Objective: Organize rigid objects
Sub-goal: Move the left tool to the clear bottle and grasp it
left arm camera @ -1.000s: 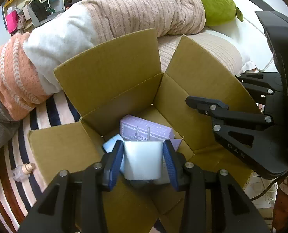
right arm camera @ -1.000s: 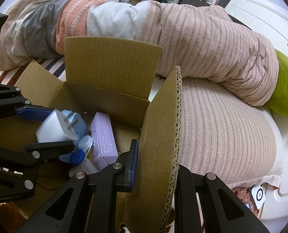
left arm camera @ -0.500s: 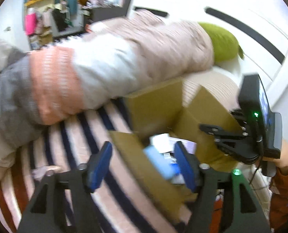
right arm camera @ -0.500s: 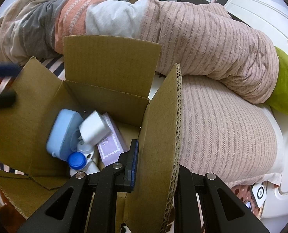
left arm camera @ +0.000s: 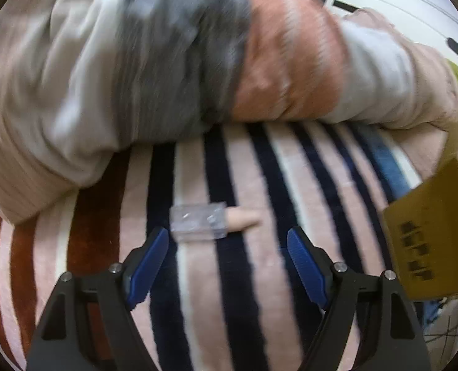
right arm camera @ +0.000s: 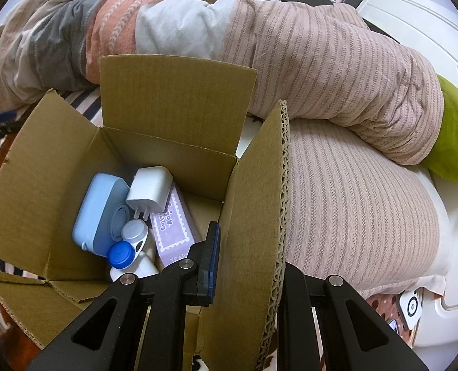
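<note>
L gripper [left arm camera: 227, 266] spread wide, empty, hovering over the striped pink/navy/rust blanket [left arm camera: 259, 293]. Target: small clear rectangular plastic bottle w/ beige tapered cap [left arm camera: 210, 223], lying on its side mid-blanket, just ahead of the tips, nearer the L pad [left arm camera: 148, 262], well clear of the blanket edges.

Prob light, stiff, smooth, so slippery; blanket is soft, so it'll sink or roll if pushed. Pinch across the flat clear body, not the tapered cap.

R gripper [right arm camera: 247, 266] pressed onto the upright flap of the brown cardboard box [right arm camera: 179, 108], steadying it. Box already holds a white charger plug [right arm camera: 150, 190], a light-blue case [right arm camera: 100, 210], a lilac carton [right arm camera: 174, 225] and a blue-capped white bottle [right arm camera: 122, 255].
</note>
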Demonstrator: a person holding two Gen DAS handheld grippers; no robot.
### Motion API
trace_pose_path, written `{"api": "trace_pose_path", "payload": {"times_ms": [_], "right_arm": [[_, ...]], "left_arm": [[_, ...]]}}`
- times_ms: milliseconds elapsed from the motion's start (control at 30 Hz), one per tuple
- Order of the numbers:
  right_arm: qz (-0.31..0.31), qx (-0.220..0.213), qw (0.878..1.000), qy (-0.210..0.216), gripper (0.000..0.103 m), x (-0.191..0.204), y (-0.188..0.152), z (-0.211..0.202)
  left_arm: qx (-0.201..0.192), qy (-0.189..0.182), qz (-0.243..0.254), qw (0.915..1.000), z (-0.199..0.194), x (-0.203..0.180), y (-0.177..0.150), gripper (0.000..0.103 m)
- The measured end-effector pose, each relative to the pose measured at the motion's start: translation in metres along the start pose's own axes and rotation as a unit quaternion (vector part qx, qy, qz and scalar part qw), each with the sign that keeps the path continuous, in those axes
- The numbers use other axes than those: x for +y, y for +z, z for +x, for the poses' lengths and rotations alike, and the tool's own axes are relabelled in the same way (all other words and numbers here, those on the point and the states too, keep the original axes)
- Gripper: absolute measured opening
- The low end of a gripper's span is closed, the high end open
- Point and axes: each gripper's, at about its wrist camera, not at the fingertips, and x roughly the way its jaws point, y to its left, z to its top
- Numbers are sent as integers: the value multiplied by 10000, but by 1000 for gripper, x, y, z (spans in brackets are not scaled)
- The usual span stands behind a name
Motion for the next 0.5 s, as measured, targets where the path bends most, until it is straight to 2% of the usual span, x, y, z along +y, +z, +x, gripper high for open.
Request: {"api": "trace_pose_path", "payload": {"times_ms": [100,267,467,500], "right_arm": [[4,8,10000,6,11,-1,0,1],[5,12,10000,10,11,-1,-1,1],[6,4,10000,12,11,-1,0,1],[3,9,10000,18,11,-1,-1,1]], "left_arm": [[172,30,-162,9997,21,10,-5,77],[291,-320,-770,9961,40,21,-6,77],[219,88,-896,9957,56,13,4,76],[196,131,-886,9958,58,11,6,72]]}}
